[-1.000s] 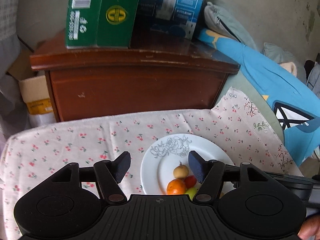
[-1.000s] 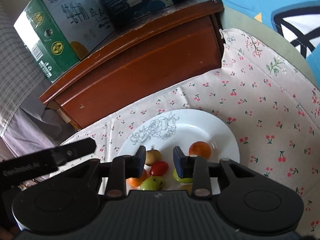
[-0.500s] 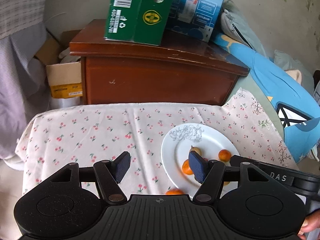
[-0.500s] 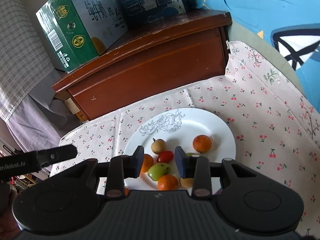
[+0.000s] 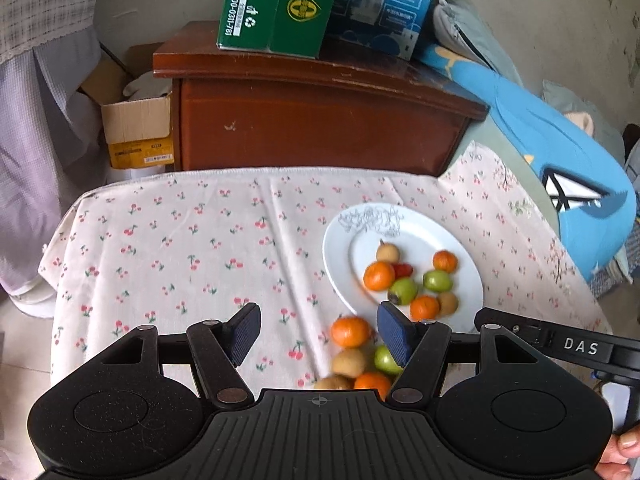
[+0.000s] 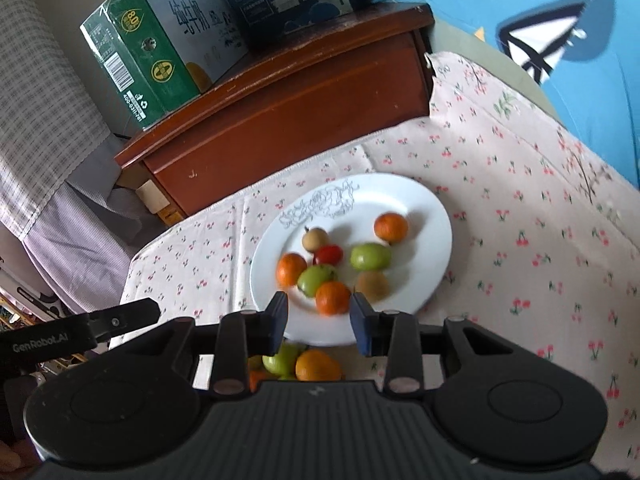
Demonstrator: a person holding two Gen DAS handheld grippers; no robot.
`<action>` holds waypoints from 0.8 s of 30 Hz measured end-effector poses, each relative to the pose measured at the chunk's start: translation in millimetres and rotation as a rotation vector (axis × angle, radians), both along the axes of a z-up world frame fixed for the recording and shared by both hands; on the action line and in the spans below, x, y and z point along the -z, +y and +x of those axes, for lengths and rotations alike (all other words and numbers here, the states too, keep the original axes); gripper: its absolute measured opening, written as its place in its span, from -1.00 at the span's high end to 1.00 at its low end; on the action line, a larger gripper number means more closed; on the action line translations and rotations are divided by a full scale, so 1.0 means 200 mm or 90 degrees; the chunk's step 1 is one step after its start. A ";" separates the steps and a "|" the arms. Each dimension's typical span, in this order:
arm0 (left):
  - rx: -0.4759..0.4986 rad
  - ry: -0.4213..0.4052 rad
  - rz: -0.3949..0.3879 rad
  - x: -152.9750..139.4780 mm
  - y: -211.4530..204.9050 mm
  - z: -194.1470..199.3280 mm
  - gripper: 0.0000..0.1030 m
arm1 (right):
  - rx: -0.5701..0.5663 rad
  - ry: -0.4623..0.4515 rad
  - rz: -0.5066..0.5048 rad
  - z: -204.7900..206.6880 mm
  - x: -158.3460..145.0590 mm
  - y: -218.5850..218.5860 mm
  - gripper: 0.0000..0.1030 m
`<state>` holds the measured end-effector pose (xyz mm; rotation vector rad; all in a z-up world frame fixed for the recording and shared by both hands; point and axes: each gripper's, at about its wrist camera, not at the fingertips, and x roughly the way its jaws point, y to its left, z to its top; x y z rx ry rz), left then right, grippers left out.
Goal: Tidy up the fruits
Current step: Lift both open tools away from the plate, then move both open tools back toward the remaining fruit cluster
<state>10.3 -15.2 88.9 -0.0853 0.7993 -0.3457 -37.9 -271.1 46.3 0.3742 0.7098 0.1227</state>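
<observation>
Reading the print first: the green carton [image 5: 276, 4] carries a barcode, a recycling mark and the digits 400-0311-781 down its side, plus a yellow-green round emblem; from the right wrist view its face shows large Chinese characters and an "80" badge. Beside it at three o'clock sits a blue carton [image 5: 384, 4] with small print too fine to read. "DAS" is stamped on the black bar of the right gripper as the left camera sees it, and "GenRobot.AI" on the left gripper's bar in the right camera. Both cartons rest on a glossy, scuffed reddish-brown wooden cabinet [image 5: 320, 128]. In front lies a pale tablecloth [image 5: 180, 248], soft and creased, printed with little red cherries. On it, a smooth white round plate [image 6: 424, 216] with a grey line-drawn rose at its twelve o'clock rim holds small round fruits [image 6: 332, 264]: orange, green, tan and one red. More loose fruits [image 5: 356, 352] lie on the cloth at the plate's seven o'clock. The left gripper [image 5: 318, 334] has ribbed blue pads spread wide, nothing pinched, loose fruits showing between them. The right gripper [image 6: 319, 318] has just been easing its jaws apart; the gap is narrow and empty, hovering over the plate's near rim. A blue cushion [image 5: 560, 152], a cardboard box [image 5: 138, 132] and checked fabric [image 6: 36, 92] fringe the room.
</observation>
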 end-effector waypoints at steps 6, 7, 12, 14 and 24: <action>0.023 0.008 0.014 0.05 -0.01 -0.06 -0.24 | -0.003 0.013 0.006 -0.08 0.04 0.01 0.30; 0.027 0.010 0.020 0.06 -0.01 -0.07 -0.24 | -0.002 0.016 0.008 -0.09 0.04 0.00 0.30; 0.030 0.023 0.031 0.12 0.01 -0.11 -0.25 | -0.003 0.036 0.026 -0.13 0.09 0.00 0.30; 0.036 0.020 0.040 0.14 0.01 -0.13 -0.25 | -0.007 0.039 0.022 -0.15 0.10 0.01 0.30; 0.099 -0.006 0.108 0.23 -0.05 -0.19 -0.25 | -0.021 0.058 0.022 -0.14 0.16 0.06 0.30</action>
